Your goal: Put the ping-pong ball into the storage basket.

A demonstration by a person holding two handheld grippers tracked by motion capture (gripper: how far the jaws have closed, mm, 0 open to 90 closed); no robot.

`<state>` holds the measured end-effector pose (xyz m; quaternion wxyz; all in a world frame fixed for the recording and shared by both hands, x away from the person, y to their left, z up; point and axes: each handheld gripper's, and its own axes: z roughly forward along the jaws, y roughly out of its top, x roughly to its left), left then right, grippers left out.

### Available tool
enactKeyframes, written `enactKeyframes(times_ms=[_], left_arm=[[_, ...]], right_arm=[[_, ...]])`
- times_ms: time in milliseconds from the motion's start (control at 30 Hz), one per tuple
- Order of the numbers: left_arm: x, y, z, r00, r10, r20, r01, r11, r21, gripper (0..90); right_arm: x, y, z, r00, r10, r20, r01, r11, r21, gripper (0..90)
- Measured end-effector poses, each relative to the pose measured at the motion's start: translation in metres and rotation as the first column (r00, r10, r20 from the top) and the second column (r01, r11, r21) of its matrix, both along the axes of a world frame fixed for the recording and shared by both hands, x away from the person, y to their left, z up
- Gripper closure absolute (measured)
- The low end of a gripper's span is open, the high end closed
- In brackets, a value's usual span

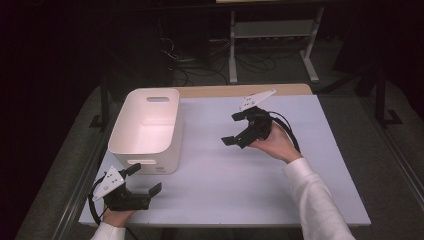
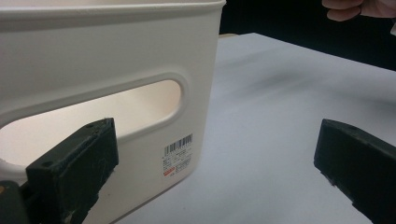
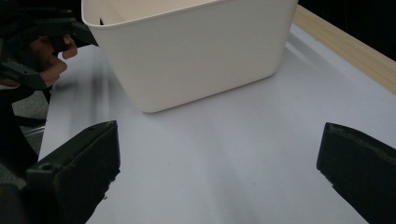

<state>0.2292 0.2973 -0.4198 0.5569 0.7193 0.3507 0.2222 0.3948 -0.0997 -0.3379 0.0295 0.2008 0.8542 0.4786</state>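
The table (image 1: 280, 200), covered in pale lilac-white, is bare apart from one white bin (image 1: 147, 131), which stands upright at about nine o'clock from the table's centre, near the left edge. It looks empty inside, with a slot handle at each short end and a barcode label low on the near wall. The right gripper (image 1: 235, 130) hangs at about two o'clock from the centre, jaws spread wide and turned toward the bin, well apart from it. The left gripper (image 1: 146, 179) sits at about seven o'clock, just beside the bin's near end, jaws also spread, one close to the handle slot. By my judgement nothing is gripped yet: the bin rests untouched, so grasping and moving it are all left to do
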Motion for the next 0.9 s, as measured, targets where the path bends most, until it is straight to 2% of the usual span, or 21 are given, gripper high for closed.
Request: enactKeyframes(times_ms=[200,500,633,900], left_arm=[[0.000,0.000,0.000,1.0000,-0.004,0.004,0.004,1.0000,0.006,0.0],[-0.001,0.000,0.001,1.0000,-0.001,0.004,0.001,0.9999,0.012,0.0],[-0.001,0.000,0.001,1.0000,-0.002,0.004,0.002,1.0000,0.009,0.0],[-0.001,0.000,0.001,1.0000,0.001,0.008,-0.001,1.0000,0.007,0.0]], right_arm=[[-0.002,-0.010,-0.006,0.9998,-0.018,-0.005,0.019,1.000,0.009,0.0],[-0.011,-0.018,-0.010,0.9999,-0.012,0.005,0.011,0.999,0.044,0.0],[-0.016,-0.024,-0.010,0.9997,-0.021,0.011,0.021,0.999,0.044,0.0],[-0.025,-0.044,-0.007,0.9980,-0.058,0.025,0.055,0.995,0.079,0.0]])
